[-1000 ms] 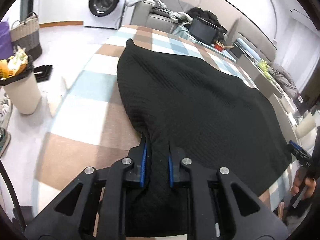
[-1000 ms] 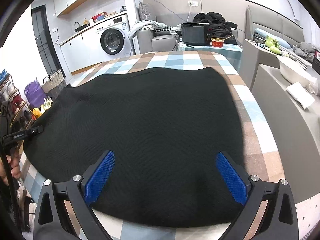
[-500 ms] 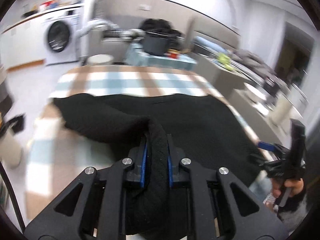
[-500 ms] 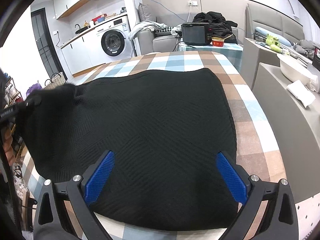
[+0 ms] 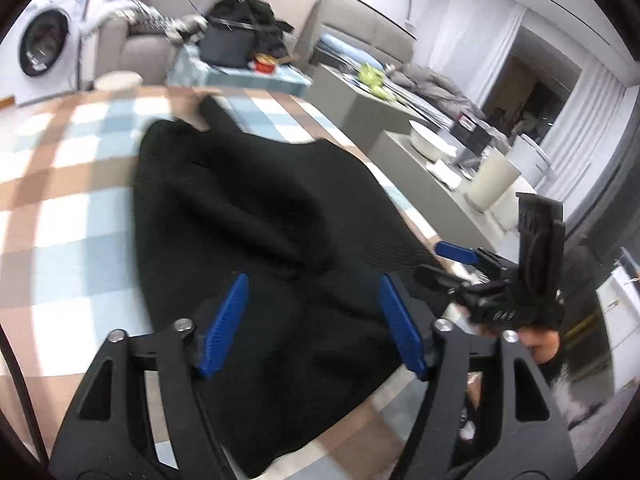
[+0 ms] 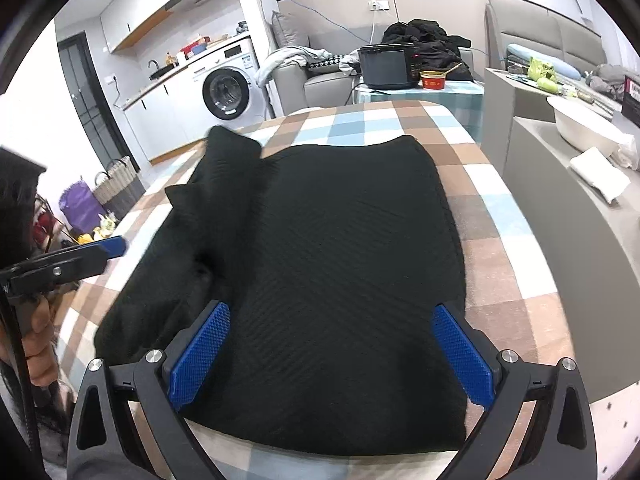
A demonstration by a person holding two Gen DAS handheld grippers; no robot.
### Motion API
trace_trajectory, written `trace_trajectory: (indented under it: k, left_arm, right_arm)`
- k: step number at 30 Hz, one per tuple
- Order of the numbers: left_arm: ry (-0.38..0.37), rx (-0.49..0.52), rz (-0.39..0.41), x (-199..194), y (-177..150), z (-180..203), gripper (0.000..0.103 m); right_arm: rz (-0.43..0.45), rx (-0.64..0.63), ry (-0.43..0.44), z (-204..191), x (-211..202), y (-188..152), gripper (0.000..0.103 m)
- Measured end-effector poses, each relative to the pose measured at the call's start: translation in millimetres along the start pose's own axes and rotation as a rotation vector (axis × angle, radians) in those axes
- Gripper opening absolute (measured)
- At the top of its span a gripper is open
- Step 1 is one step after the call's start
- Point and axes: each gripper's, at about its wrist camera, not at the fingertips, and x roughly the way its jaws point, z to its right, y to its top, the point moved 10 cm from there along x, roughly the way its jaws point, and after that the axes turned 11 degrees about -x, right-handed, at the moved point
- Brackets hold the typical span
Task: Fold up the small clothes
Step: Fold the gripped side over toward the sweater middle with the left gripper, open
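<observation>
A black knit garment (image 6: 340, 240) lies spread on the checked table (image 6: 492, 216). Its left side is folded over onto the body as a rumpled flap (image 6: 224, 184). My left gripper (image 5: 314, 284) hovers over the near left part of the garment (image 5: 260, 208). Its jaws are opening, and the fabric lies below the pads with nothing pinched between them. In the right wrist view the left gripper (image 6: 92, 250) shows at the left edge, held by a hand. My right gripper (image 6: 331, 312) stands open over the garment's near edge, gripping nothing.
A grey cabinet (image 6: 560, 200) with a white bowl (image 6: 580, 128) stands right of the table. Beyond the far end are a black appliance (image 6: 386, 66), a sofa and a washing machine (image 6: 224, 92). A wicker basket (image 6: 116, 188) sits on the floor at left.
My left gripper carried the garment's left side over onto the body, then let it go and stands open. The right gripper has not moved.
</observation>
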Motion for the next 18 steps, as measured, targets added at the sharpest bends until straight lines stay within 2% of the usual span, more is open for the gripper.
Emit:
trace_trajectory:
  k: [4, 7, 10, 12, 14, 15, 17, 18]
  left_arm:
    - [0.102, -0.006, 0.038, -14.0, 0.1, -40.5, 0.075]
    - [0.148, -0.015, 0.002, -4.5, -12.1, -58.7, 0.075]
    - [0.175, 0.028, -0.032, 14.1, -26.9, -55.9, 0.075]
    - [0.188, 0.083, -0.056, 27.1, -38.5, -47.8, 0.075]
    - [0.208, 0.12, -0.069, 31.3, -47.0, -45.9, 0.075]
    - [0.217, 0.141, -0.081, 33.0, -52.8, -46.0, 0.075]
    - [0.218, 0.164, -0.091, 33.2, -59.9, -43.1, 0.075]
    - [0.216, 0.176, -0.095, 32.2, -63.3, -43.3, 0.075]
  right_arm:
    - [0.001, 0.039, 0.09, -11.9, 2.7, 2.9, 0.103]
    - [0.004, 0.051, 0.158, -25.1, 2.4, 7.2, 0.101]
    - [-0.009, 0.04, 0.175, -34.1, 4.3, 8.8, 0.098]
    - [-0.029, 0.025, 0.178, -39.4, 7.9, 7.5, 0.089]
    - [-0.064, 0.008, 0.211, -50.2, 14.3, 2.3, 0.074]
    - [-0.084, 0.004, 0.234, -54.0, 18.7, -0.6, 0.071]
    - [-0.153, 0.006, 0.29, -65.0, 30.4, -11.4, 0.046]
    - [-0.18, 0.013, 0.308, -67.9, 36.0, -16.2, 0.041]
